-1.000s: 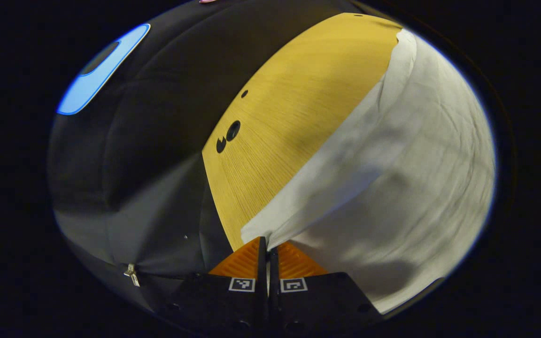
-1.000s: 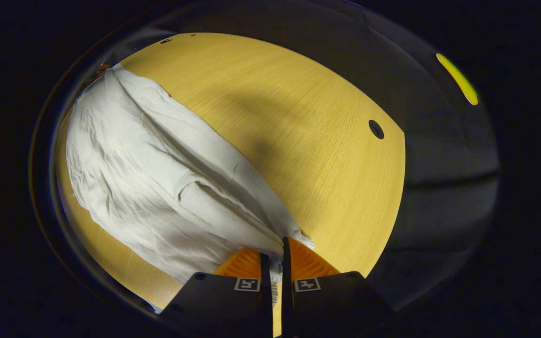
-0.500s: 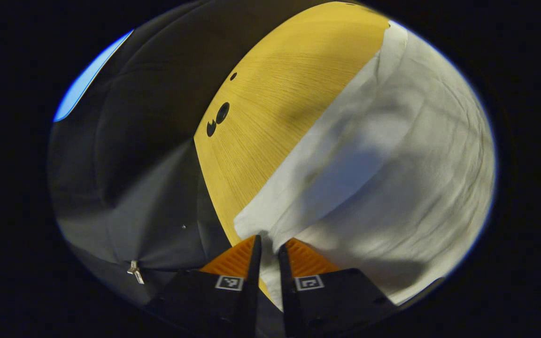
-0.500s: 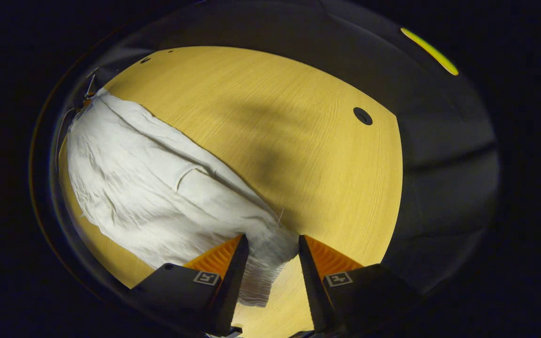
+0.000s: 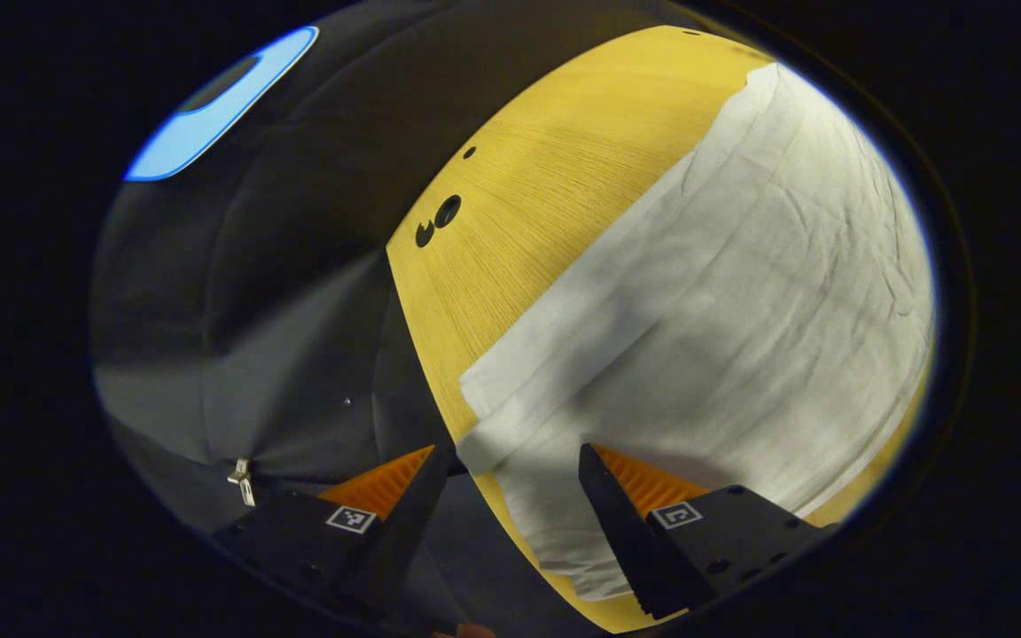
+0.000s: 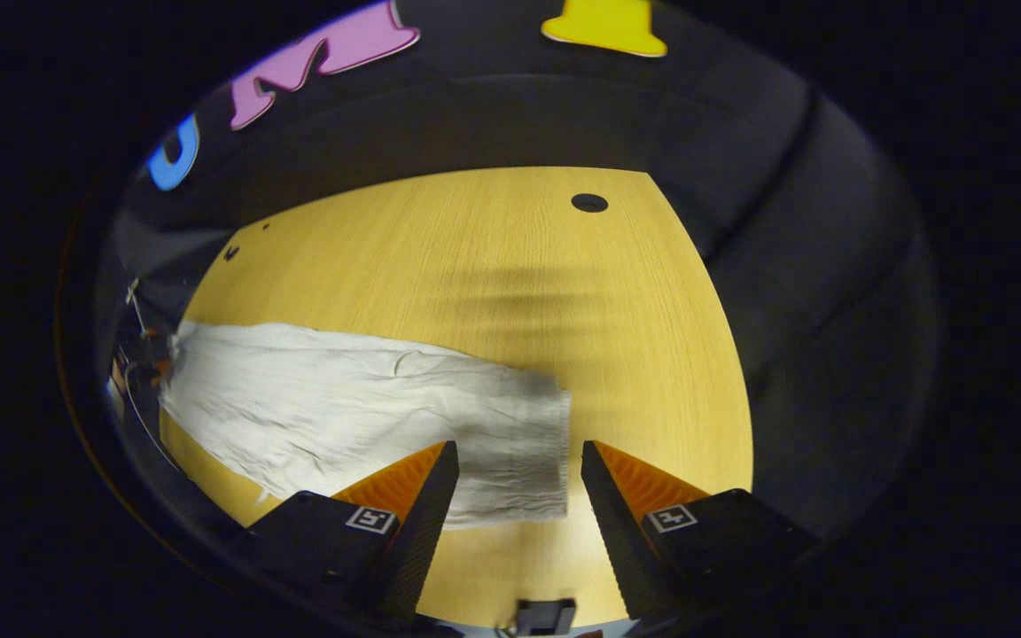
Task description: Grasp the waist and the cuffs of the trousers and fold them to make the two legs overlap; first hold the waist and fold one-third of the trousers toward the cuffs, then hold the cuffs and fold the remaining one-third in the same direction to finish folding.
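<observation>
White trousers (image 6: 360, 408) lie flat and lengthwise folded on the yellow wooden table (image 6: 493, 266), one leg over the other. My right gripper (image 6: 518, 447) hovers open above their near end (image 6: 528, 461), with nothing pinched between its fingers. In the left gripper view the trousers (image 5: 723, 301) spread up and to the right, their other end (image 5: 510, 399) resting by the table's edge. My left gripper (image 5: 513, 452) is open just over that end, its fingers apart from the cloth.
Round holes mark the tabletop (image 5: 447, 211) (image 6: 589, 202). Black cloth walls surround the table, and a small metal clip (image 5: 240, 477) hangs on the cloth. A small dark object (image 6: 546, 613) sits at the table's near edge.
Both grippers have opened and let go of the trousers' ends. The cloth has dropped flat onto the table. The right gripper has pulled back and tilted up.
</observation>
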### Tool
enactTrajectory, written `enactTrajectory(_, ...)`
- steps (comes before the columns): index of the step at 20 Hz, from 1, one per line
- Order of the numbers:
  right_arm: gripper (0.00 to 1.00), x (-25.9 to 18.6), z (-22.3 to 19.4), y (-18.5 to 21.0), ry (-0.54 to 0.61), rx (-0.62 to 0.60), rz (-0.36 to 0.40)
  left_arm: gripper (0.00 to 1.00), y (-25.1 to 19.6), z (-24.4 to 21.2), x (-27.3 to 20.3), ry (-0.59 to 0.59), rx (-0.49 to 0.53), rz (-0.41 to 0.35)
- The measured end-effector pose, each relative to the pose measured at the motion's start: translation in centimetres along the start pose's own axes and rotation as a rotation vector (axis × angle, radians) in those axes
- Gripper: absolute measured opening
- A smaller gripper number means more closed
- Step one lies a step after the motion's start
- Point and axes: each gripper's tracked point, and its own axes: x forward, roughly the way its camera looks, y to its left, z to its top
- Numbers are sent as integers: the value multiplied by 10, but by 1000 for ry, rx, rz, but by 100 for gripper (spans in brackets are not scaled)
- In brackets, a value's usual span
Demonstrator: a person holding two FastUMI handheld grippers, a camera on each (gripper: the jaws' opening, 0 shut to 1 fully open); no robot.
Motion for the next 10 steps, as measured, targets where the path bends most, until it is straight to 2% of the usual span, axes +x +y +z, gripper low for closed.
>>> enactTrajectory(3, 87, 3, -25, 5, -62, 233, -18, 96, 2, -13, -25, -2, -62, 17)
enactTrajectory(5, 87, 2, -41, -2, -95, 297, -85, 97, 9, -20, -41, -9, -103, 55)
enactTrajectory(7, 87, 2, -47, 0, -158, 394, -107, 97, 11, -27, -57, -14, -153, 79)
enactTrajectory(9, 87, 8, -49, -1, -210, 528, -127, 97, 5, -32, -72, -26, -207, 77)
enactTrajectory(10, 87, 10, -54, -6, -217, 557, -157, 97, 1, -35, -80, -30, -236, 72)
